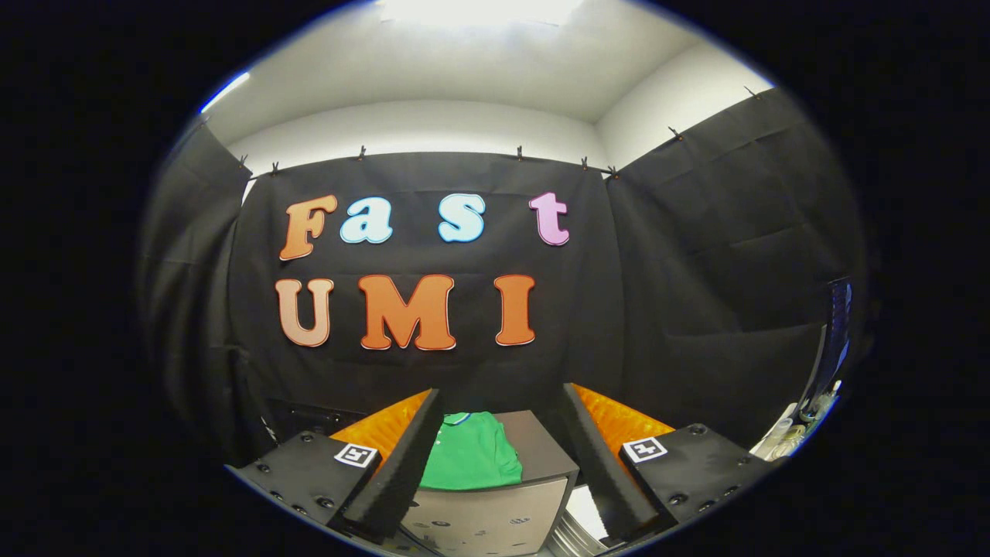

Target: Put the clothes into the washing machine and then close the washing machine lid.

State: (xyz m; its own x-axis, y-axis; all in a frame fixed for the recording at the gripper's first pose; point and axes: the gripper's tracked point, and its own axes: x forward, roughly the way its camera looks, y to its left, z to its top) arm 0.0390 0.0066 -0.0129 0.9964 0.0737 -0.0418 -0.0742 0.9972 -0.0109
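A green folded garment (470, 461) lies on top of a grey box-shaped unit (495, 510), partly behind my left finger. My gripper (495, 464) is open and hovers above and in front of the garment, the fingers (398, 464) spread wide on either side of it and touching nothing. To the right of the unit, just inside my right finger, a curved silver rim (576, 534) shows low down; it may be the washing machine's opening, but I cannot tell for sure.
Black cloth walls close the booth behind and on both sides. A dark upright object (831, 348) and some pale items (789, 437) stand at the far right, beyond my right finger.
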